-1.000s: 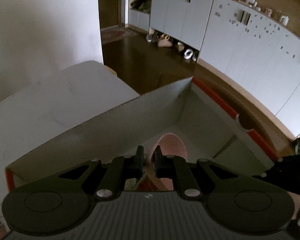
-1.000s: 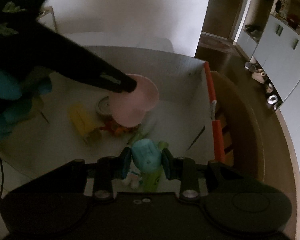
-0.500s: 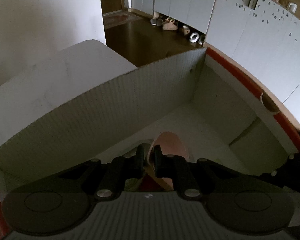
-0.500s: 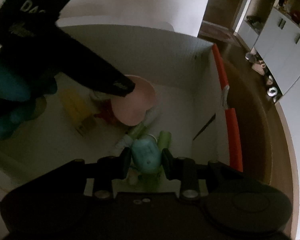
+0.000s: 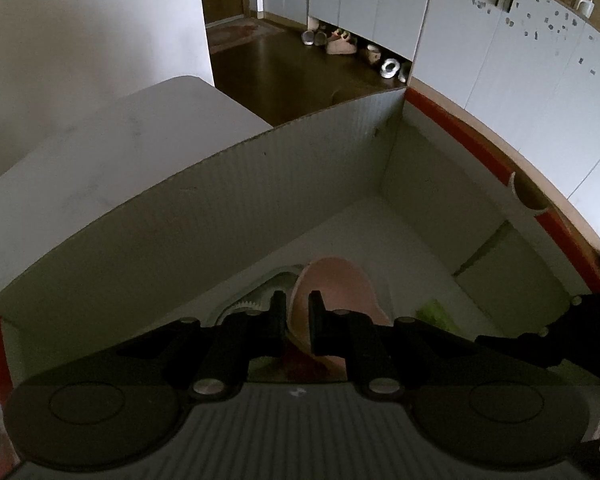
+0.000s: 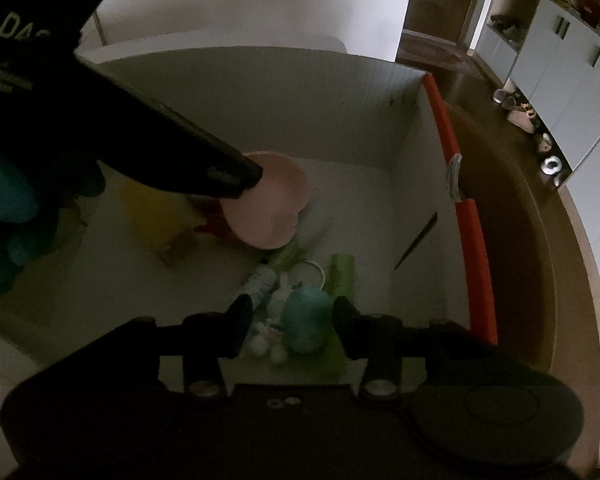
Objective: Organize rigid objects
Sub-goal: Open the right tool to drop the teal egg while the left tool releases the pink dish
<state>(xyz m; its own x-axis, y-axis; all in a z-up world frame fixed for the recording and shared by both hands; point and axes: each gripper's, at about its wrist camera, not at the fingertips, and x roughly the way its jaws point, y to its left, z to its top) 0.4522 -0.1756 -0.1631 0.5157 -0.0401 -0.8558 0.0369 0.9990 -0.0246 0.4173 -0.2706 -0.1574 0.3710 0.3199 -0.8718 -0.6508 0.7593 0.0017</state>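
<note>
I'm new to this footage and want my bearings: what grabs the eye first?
A big white box with orange edging fills both views. Inside it, the left claw pinches the rim of a pink heart-shaped dish. Nearer the right-hand wall, the right claw has just been opening around a teal toy.

Dim, underexposed; fisheye edge bending; foreground dark, slightly soft.

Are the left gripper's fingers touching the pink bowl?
Touching. The left wrist view shows the left gripper shut on the pink bowl's rim, fingers either side.
</note>
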